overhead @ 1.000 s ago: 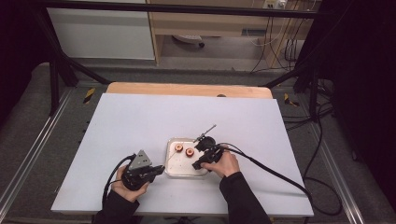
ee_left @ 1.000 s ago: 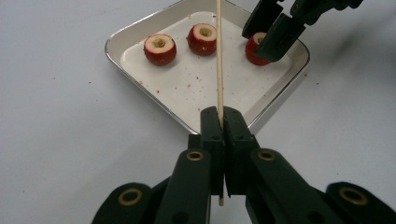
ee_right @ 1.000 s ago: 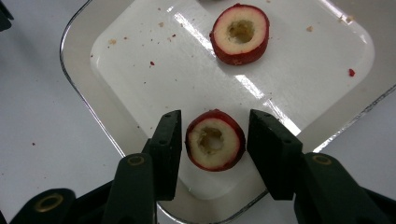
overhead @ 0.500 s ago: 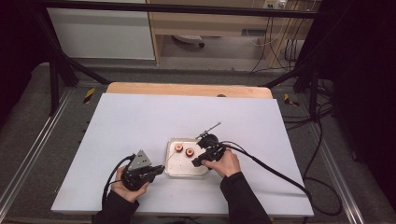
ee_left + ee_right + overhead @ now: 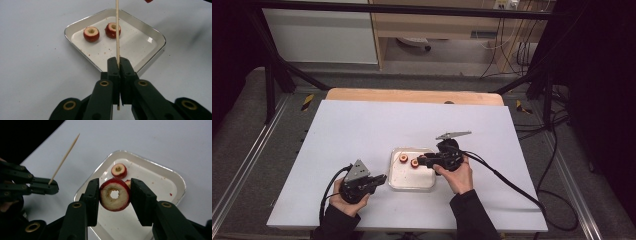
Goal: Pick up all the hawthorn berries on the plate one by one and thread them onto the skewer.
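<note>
The right gripper [image 5: 114, 195] clamps a cored red fruit slice [image 5: 114, 197] between its jaws, just above the metal tray [image 5: 393, 183]. Near left of the tray, the left gripper [image 5: 117, 65] is closed on a thin wooden skewer [image 5: 117, 30]. Two more cored fruit pieces [image 5: 91, 34] lie at the tray's far end on the white table [image 5: 362, 125].

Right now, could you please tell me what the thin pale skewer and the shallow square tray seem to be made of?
The thin pale skewer looks like bamboo or wood: matt, straw-coloured, tapering to a point. The shallow square tray looks like metal: its rolled rim is shiny and mirrors the light, though its whitish floor could be enamel.
</note>
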A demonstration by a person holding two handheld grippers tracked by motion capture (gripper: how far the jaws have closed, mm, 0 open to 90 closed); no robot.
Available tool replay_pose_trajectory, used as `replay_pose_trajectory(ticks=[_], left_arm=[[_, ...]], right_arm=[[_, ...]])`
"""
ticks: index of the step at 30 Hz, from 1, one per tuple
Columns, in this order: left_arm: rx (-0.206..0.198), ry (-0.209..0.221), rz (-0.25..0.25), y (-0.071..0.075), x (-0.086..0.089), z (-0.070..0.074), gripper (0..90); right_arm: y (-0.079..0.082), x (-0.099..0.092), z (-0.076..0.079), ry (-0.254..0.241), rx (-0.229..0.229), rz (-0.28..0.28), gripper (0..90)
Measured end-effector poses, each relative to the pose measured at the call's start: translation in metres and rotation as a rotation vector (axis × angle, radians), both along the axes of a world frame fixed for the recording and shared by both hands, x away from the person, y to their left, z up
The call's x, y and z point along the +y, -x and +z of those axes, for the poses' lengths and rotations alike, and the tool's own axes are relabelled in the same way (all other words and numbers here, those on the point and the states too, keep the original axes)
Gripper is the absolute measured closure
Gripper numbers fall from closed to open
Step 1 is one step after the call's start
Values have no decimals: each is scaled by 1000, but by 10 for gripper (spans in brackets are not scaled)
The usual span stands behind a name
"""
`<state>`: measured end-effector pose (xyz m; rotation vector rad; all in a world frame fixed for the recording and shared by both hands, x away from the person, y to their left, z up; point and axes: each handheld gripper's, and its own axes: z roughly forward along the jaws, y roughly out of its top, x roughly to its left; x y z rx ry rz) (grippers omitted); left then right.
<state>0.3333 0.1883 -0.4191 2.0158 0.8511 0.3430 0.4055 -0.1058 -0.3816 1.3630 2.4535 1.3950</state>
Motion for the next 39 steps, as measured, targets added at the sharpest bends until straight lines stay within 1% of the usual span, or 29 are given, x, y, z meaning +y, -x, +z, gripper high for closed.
replay_pose_trajectory(ticks=[4, 8, 11, 12, 15, 19, 25, 27, 30, 31, 32, 35, 39], left_arm=[[3, 13, 18, 0, 2, 0, 883], [-2, 26, 33, 1, 3, 1, 883], [2, 42, 42, 1, 4, 2, 882], [2, 46, 46, 2, 4, 2, 882], [2, 58, 58, 2, 4, 1, 882], [-2, 72, 72, 4, 4, 2, 883], [0, 99, 79, 6, 4, 3, 882], [2, 108, 79, 6, 3, 4, 882], [9, 114, 76, 6, 2, 4, 882], [12, 119, 75, 6, 1, 4, 882], [15, 123, 73, 7, 1, 4, 882], [18, 130, 65, 8, -2, 4, 883], [18, 150, 54, 9, -5, 6, 882]], right_arm=[[1, -4, -2, -103, -30, -44, 607], [2, -5, -5, -216, -47, -80, 607], [3, -4, -5, -274, -83, -107, 607], [3, -3, -5, -300, -90, -114, 607], [5, -1, -4, -358, -118, -135, 607], [5, 3, -6, -423, -142, -165, 607], [3, 8, -9, -528, -197, -212, 608], [3, 9, -10, -555, -215, -224, 608], [3, 11, -12, -604, -229, -238, 608], [2, 12, -13, -614, -247, -238, 608], [2, 12, -14, -631, -257, -241, 608], [3, 14, -16, -663, -290, -248, 608], [3, 15, -19, -716, -318, -246, 608]])
